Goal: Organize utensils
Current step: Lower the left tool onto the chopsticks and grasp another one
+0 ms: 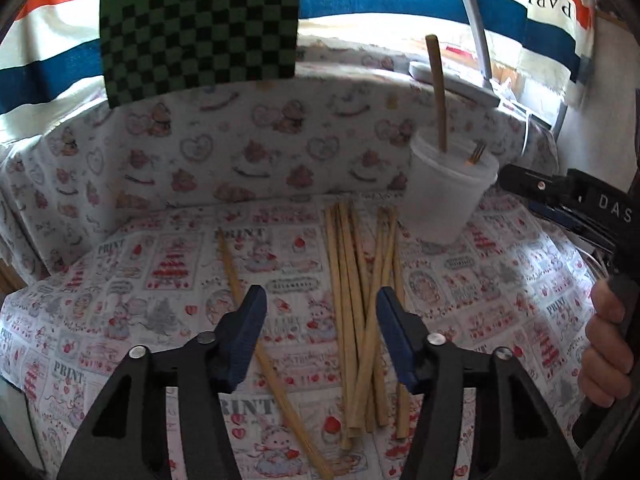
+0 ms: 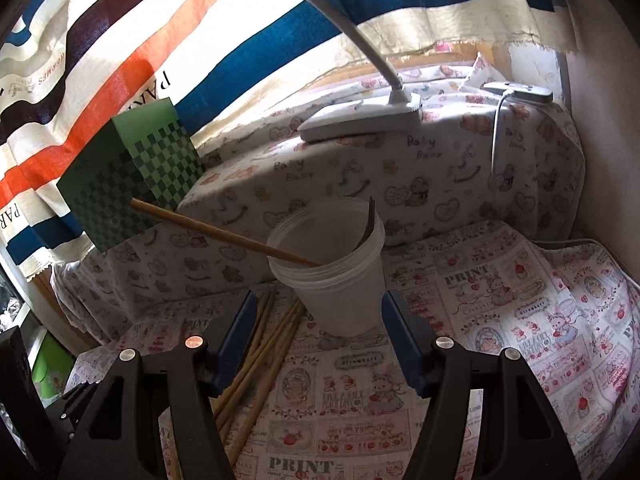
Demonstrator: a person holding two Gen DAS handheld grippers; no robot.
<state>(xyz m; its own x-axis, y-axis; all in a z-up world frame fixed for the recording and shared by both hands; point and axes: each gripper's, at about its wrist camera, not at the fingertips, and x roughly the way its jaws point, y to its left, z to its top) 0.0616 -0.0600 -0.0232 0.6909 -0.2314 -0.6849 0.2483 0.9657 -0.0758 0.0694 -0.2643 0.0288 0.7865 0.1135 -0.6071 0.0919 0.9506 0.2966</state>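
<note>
Many chopsticks (image 1: 362, 320) lay heaped below the spread, empty left gripper (image 1: 320, 336); right gripper (image 2: 316, 344) spread too (empty). Risk: crossed sticks scattering, light cup (image 1: 448, 196) tipping.

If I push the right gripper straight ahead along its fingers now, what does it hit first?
Most likely the white plastic cup, which stands on the cloth dead ahead of the open right gripper, in line with the gap between its fingers. The chopstick leaning out of the cup sits higher and leftward. Depth is uncertain.
</note>
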